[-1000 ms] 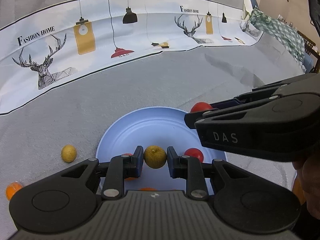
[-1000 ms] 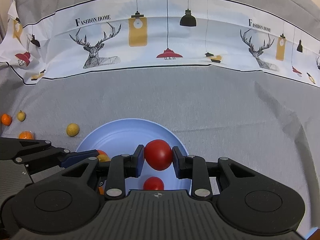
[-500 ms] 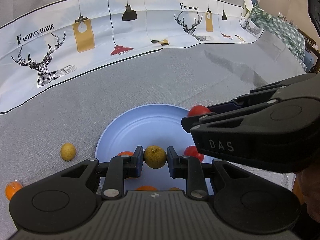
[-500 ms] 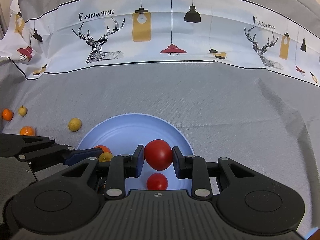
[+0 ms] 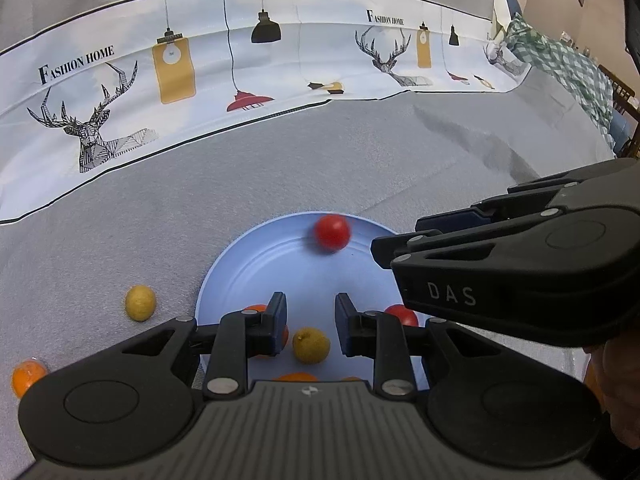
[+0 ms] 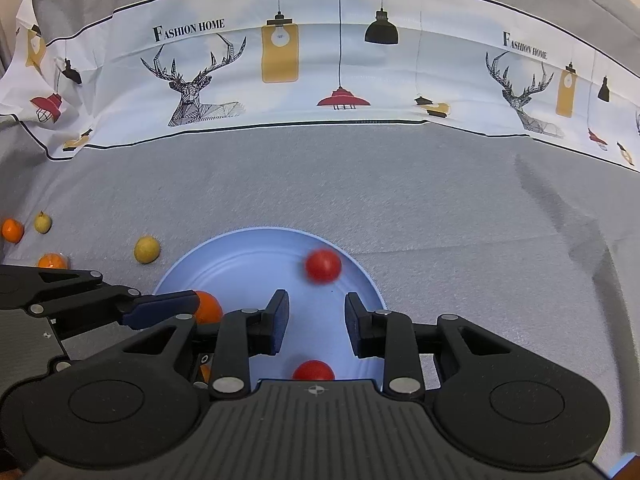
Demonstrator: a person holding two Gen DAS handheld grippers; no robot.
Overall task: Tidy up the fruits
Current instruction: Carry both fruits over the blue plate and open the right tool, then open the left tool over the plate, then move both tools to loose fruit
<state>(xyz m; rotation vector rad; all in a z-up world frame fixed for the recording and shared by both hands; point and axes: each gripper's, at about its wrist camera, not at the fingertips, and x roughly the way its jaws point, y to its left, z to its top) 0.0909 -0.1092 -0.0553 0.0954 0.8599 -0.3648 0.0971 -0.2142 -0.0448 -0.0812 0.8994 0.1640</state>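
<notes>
A light blue plate (image 5: 260, 256) (image 6: 240, 256) lies on the grey cloth. My left gripper (image 5: 310, 318) is open above it, and a yellow-green fruit (image 5: 311, 345) lies on the plate just below the fingers. My right gripper (image 6: 316, 316) is open and empty over the plate. A blurred red fruit (image 5: 332, 233) (image 6: 323, 266) sits near the plate's far rim. A second red fruit (image 6: 313, 370) (image 5: 402, 314) and an orange (image 6: 208, 307) (image 5: 256, 310) also lie on the plate.
On the cloth left of the plate lie a yellow fruit (image 5: 140, 303) (image 6: 147, 250), an orange (image 5: 28, 376) (image 6: 52, 262), a further orange (image 6: 12, 230) and a small yellow fruit (image 6: 42, 223). A printed deer cloth (image 6: 320, 80) runs along the back.
Both grippers opened. The yellow-green fruit dropped from the left gripper onto the plate. The red fruit left the right gripper and moved toward the plate's far rim.
</notes>
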